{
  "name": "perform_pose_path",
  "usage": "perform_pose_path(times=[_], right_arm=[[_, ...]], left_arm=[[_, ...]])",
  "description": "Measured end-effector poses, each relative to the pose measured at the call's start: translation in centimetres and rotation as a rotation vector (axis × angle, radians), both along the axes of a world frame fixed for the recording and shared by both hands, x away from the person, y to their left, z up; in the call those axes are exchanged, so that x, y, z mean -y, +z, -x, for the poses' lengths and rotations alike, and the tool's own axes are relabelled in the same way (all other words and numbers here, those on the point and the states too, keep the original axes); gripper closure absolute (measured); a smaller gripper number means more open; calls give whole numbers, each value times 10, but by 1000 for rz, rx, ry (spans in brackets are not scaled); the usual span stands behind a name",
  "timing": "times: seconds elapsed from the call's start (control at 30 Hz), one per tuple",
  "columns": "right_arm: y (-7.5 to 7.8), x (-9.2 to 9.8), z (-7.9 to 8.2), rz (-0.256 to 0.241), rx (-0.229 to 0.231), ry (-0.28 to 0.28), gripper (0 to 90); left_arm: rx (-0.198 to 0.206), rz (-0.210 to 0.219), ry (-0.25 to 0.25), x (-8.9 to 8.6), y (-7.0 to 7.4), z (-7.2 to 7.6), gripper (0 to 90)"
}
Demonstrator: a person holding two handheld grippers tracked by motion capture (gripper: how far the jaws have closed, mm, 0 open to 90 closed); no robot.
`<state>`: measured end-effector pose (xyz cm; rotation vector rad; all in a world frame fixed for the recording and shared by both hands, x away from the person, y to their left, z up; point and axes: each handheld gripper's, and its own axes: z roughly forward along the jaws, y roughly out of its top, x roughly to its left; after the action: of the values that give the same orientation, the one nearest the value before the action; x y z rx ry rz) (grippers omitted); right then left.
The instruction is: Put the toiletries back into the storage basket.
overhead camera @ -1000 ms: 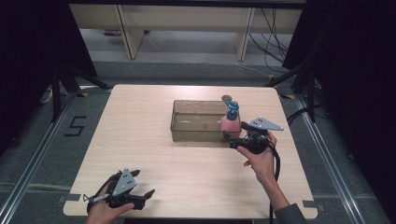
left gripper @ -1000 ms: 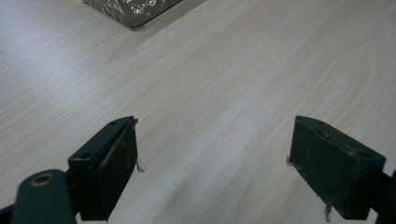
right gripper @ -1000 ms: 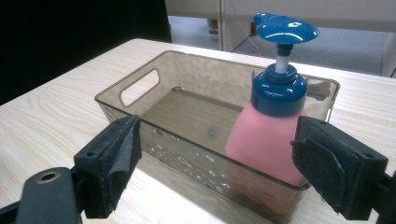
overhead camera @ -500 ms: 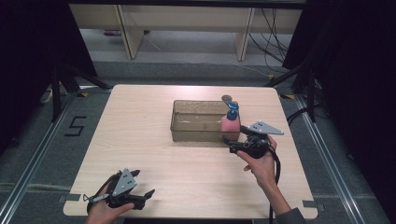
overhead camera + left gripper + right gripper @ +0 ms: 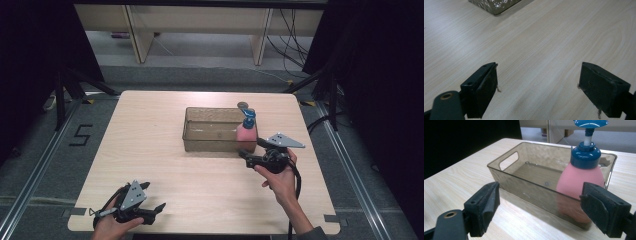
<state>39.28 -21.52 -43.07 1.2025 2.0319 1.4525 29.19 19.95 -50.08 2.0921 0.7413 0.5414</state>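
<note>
Pink and capped with a blue pump, the soap bottle stands upright inside the right end of the smoky clear bin on the wooden table. The right gripper sits just outside the bin's near wall, jaws spread and empty. The left gripper rests near the table's front edge, jaws likewise released.

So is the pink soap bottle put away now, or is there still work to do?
The pink pump bottle already stands upright inside the clear bin. The right hand-held gripper is open just outside the bin, holding nothing. The left hand-held gripper rests open near the table's front edge. Little looks left.
</note>
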Motion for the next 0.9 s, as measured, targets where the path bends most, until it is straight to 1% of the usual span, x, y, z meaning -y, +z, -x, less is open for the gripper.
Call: perform_pose_path(times=[0.03,0.07,0.1,0.13,0.17,0.2,0.23,0.27,0.3,0.33,0.37,0.4,0.43,0.47,0.5,0.53,0.57,0.6,0.63,0.67,0.7,0.73,0.77,0.8,0.83,0.87,0.9], right_arm=[[0,1,-1,9,12,12,170],[0,2,-1,20,21,7,171],[0,1,0,12,9,6,171],[0,1,1,9,19,11,171],[0,0,2,-6,-2,16,171],[0,1,2,3,-1,15,171],[-1,1,2,-2,10,16,171],[-1,0,3,0,6,13,171],[-1,-1,4,-12,-5,18,171],[-1,1,4,16,28,15,171],[-2,0,4,16,24,21,171],[-2,-2,6,-10,1,9,171],[-3,0,4,22,37,16,171],[-3,-2,6,-6,14,24,170],[-3,-1,6,14,24,21,169],[-3,-2,6,7,14,27,166],[-2,-3,9,-6,-14,16,165],[-3,-2,9,-2,3,33,163],[-3,-2,9,1,25,32,160],[-3,-1,9,10,36,31,158],[-3,-4,13,-26,-19,27,158],[-4,-2,11,3,31,41,157],[-4,-3,13,-10,6,49,157],[-5,-3,13,-10,3,57,157],[-6,-3,13,-10,16,49,157],[-6,-4,15,-10,13,47,157],[-7,-4,15,-11,12,59,157]], left_arm=[[5,-1,3,0,0,0,149],[-1,-2,-2,0,0,0,149],[-4,-3,-2,0,0,0,149],[-4,0,-1,0,0,0,149],[-1,-2,-1,0,0,0,149],[0,-2,-2,0,0,0,149],[-2,-1,-2,0,0,0,149],[-5,-2,0,0,0,1,149],[-6,-2,1,0,0,0,149],[-4,1,2,0,0,0,149],[0,2,3,0,0,0,149],[0,-1,-2,0,0,0,149],[-3,-3,-3,0,0,0,149],[-4,-12,-6,-1,0,0,149],[-1,-1,0,0,0,0,149],[-1,-2,-1,0,0,0,149],[-1,-1,-1,0,0,0,149],[-3,-22,-10,-1,1,0,149],[2,-12,3,0,0,0,149],[1,-6,0,0,0,0,149],[-1,-2,-2,0,0,0,149],[-1,0,-1,0,0,0,149],[-6,2,3,0,0,1,149],[-3,4,4,0,0,0,149],[0,-2,8,0,0,0,149],[5,-7,5,-1,0,0,149],[5,1,6,0,0,0,148]])
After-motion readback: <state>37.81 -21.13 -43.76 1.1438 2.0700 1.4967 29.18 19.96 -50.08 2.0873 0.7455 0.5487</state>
